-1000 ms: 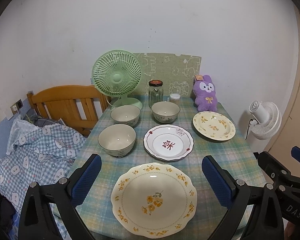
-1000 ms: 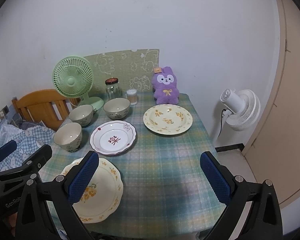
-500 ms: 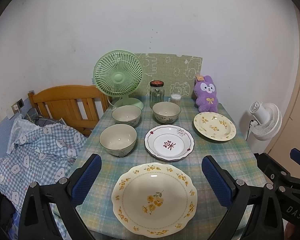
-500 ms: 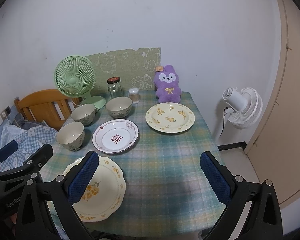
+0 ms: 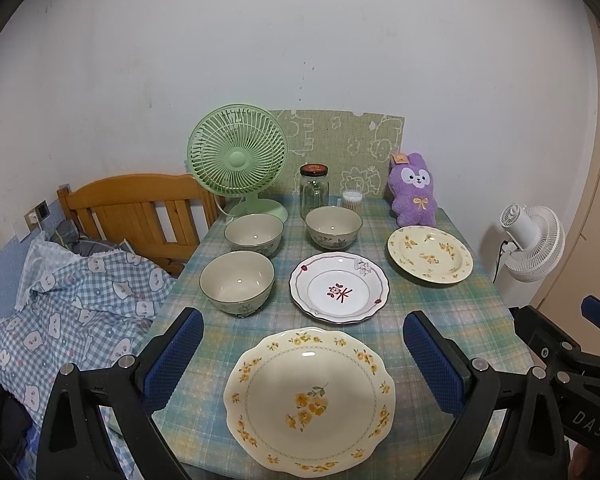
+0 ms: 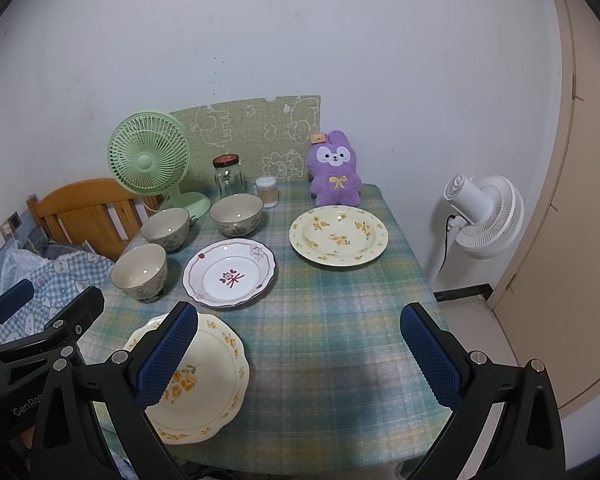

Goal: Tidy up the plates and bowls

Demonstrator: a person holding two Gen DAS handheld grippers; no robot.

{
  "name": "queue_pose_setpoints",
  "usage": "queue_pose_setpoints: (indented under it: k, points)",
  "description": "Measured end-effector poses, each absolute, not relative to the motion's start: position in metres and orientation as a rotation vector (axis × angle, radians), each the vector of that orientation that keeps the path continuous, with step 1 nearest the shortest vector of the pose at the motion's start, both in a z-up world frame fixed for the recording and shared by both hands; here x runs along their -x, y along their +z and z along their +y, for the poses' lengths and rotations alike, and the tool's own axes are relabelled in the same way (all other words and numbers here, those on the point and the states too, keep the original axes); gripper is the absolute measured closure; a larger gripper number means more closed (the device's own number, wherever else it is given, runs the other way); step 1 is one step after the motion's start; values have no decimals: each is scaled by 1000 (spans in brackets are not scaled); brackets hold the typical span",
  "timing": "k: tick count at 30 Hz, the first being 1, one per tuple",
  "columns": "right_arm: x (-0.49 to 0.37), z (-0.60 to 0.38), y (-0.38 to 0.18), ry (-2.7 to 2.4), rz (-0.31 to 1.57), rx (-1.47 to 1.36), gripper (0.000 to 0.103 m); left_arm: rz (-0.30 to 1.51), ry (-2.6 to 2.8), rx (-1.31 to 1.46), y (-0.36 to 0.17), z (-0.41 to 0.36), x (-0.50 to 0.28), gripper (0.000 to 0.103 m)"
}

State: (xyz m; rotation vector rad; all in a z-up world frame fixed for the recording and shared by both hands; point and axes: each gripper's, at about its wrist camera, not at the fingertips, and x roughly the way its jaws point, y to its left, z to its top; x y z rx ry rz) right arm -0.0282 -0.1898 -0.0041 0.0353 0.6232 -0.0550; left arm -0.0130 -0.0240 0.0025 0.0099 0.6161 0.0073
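The left gripper [image 5: 304, 354] hangs with jaws spread wide and empty above the cream scalloped plate with yellow flowers [image 5: 310, 398] at the near edge of the green plaid table [image 5: 432, 304]; the right gripper [image 6: 300, 354] is likewise agape over bare cloth. Beyond lie a white red-rimmed plate [image 5: 339, 287], three beige ceramic bowls [image 5: 237, 281], and a second yellow-flowered plate [image 5: 430, 254] near the purple plush rabbit [image 5: 414, 190]

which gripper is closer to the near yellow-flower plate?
Left. The left gripper hovers open straddling the near plate; the right gripper sits off to the plate's right, over bare tablecloth.
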Motion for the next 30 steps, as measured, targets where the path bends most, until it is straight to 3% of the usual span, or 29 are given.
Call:
queue_pose_setpoints:
  k: [17,30]
  points:
    - [26,-192,-4,-56,620,-35,1,611,13,-9,3,-24,14,3]
    - [10,-180,-12,-42,666,-26,5,648,25,-17,-7,-18,3,14]
